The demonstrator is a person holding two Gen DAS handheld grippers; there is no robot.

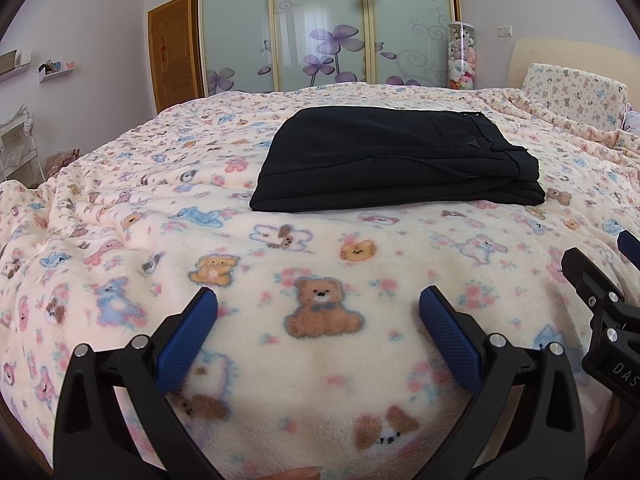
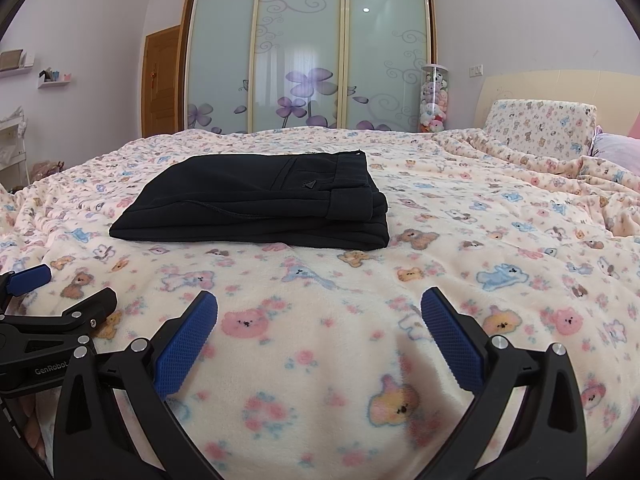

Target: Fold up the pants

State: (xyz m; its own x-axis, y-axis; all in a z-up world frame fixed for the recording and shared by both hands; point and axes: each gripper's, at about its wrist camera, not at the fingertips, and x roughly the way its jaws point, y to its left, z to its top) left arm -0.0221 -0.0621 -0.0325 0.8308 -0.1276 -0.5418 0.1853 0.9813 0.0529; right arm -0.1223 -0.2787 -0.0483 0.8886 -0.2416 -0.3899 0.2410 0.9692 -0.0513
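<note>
- The black fabric pants (image 1: 396, 160) lie as a compact, layered rectangle in the middle of the teddy-bear-print fleece blanket (image 1: 320, 264) — folding looks finished, by my judgement.
- The left black gripper with blue textured pads (image 1: 318, 310) hangs near the blanket, jaws spread wide, holding nothing, well short of the pants.
- The right gripper (image 2: 319, 310) of the same build is likewise wide open and empty.
- Next move — likely none beyond smoothing the slightly uneven stacked edges.

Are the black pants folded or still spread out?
Folded: the pants lie in a compact stack of layers on the blanket, both grippers open and clear of them.
</note>
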